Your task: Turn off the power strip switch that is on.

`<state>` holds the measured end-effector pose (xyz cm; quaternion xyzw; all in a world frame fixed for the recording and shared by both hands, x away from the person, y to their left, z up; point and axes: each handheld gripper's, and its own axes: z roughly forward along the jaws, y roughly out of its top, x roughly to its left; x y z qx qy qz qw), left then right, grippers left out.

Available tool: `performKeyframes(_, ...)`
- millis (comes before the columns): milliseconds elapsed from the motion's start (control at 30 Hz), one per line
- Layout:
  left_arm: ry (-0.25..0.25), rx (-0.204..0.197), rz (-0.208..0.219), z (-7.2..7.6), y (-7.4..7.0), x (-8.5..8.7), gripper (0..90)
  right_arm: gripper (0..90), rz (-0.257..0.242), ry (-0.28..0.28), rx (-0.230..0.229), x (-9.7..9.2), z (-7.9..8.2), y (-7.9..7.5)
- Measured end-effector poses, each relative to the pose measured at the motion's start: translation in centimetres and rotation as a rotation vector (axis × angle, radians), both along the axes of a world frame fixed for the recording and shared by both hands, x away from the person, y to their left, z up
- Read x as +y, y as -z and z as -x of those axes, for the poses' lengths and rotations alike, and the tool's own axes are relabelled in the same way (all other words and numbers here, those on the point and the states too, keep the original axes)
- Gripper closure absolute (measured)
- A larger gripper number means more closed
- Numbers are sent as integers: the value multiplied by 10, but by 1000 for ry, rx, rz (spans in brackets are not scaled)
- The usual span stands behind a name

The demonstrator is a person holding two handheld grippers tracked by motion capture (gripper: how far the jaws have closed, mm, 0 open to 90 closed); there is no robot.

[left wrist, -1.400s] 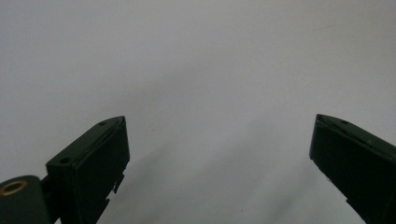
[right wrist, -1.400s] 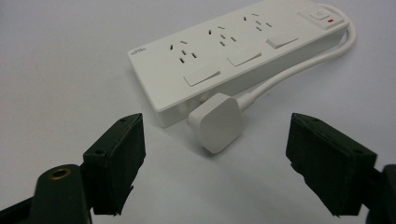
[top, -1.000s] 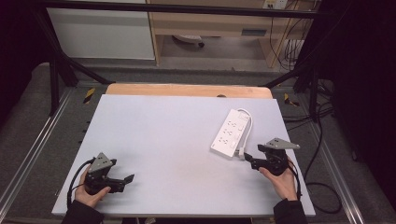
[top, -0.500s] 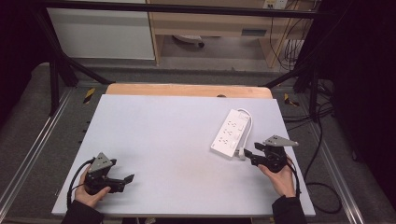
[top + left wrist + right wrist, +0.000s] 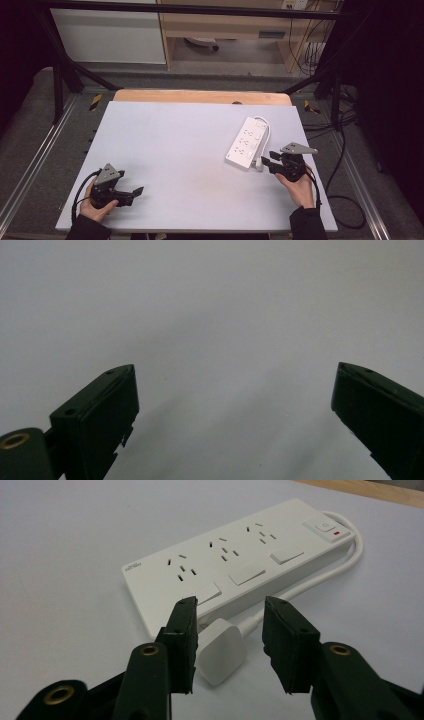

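A white power strip (image 5: pixel 246 141) lies flat on the right half of the grey table (image 5: pixel 175 135), its cable looped along its right side. Its white plug (image 5: pixel 222 652) rests on the table at the strip's near end (image 5: pixel 165 587). My right gripper (image 5: pixel 267 161) is low at that end. Its jaws have just been closing, and in the right gripper view they stand either side of the plug (image 5: pixel 231 611). The left pad is at the plug's edge and a gap is left on the right. My left gripper (image 5: pixel 137 192) rests near the front left corner, open (image 5: pixel 235 372) over bare table.
A wooden strip (image 5: pixel 200 96) runs along the table's far edge. Metal rails flank both sides. A black cable (image 5: pixel 345 200) trails on the floor at the right, and shelving (image 5: pixel 240 25) stands beyond the table.
The right gripper's jaws have narrowed around the plug, and the gripper has edged slightly toward the power strip. The left gripper has stayed put.
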<state>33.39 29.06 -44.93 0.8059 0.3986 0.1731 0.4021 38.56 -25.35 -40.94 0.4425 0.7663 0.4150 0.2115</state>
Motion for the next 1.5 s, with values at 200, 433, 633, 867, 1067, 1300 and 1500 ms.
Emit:
performKeyframes(200, 0, 0, 0, 0, 0, 0, 47, 652, 1, 1, -1, 1, -4, -1)
performKeyframes(433, -1, 0, 0, 0, 0, 0, 47, 694, 7, 2, 1, 1, -8, -2)
performKeyframes(633, -2, 1, 0, 0, 0, 0, 47, 730, 11, 3, 0, 0, -11, -4)
performKeyframes(867, -1, 0, 0, 0, 0, 0, 47, 776, 16, 5, -6, 2, -15, -8)
performKeyframes(1067, -3, 0, 1, 0, 0, 0, 47, 808, 10, 13, 2, 1, -18, -8)
performKeyframes(1300, -1, 0, 1, 0, 0, 0, 47, 843, 0, 18, 0, 0, -21, -8)
performKeyframes(1500, -2, -1, -1, 0, 0, 0, 47, 885, 4, 13, 0, 1, -26, -8)
